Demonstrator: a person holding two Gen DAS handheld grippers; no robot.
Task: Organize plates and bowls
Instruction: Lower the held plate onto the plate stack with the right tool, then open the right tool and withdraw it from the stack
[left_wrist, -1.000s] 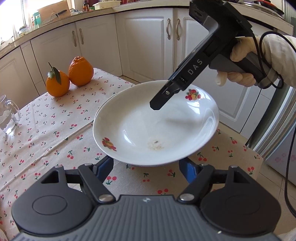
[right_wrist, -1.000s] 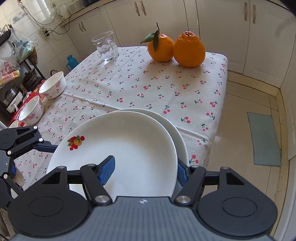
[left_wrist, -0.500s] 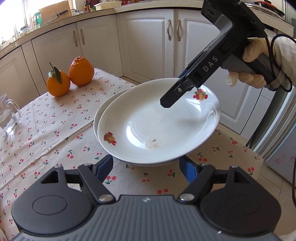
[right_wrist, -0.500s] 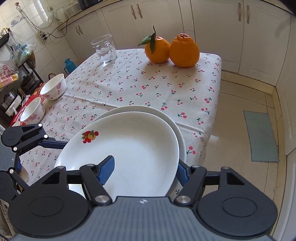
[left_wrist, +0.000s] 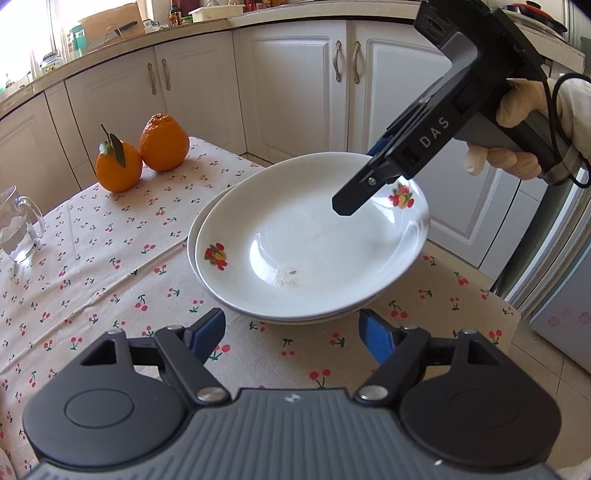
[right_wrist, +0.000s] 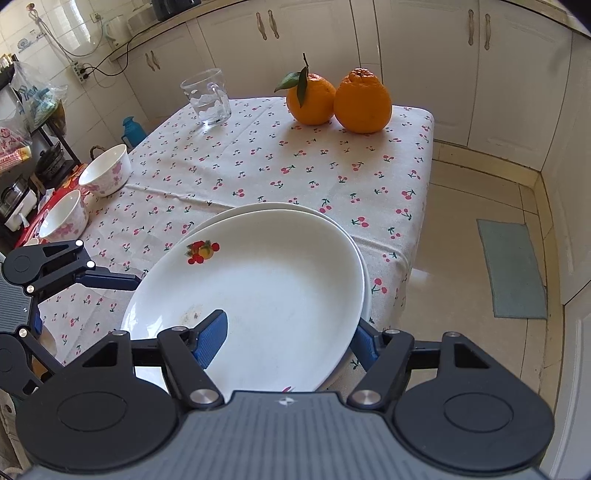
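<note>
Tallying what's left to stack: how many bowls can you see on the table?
2. One pink-flowered bowl sits at the table's left edge; the second bowl is just in front of it, nearer the camera. Both show only in the right wrist view; others may lie out of frame.

White fruit-printed plate (left_wrist: 314, 240), cherry-patterned tablecloth (left_wrist: 110, 266), blue-padded tongs (left_wrist: 291, 332)
</note>
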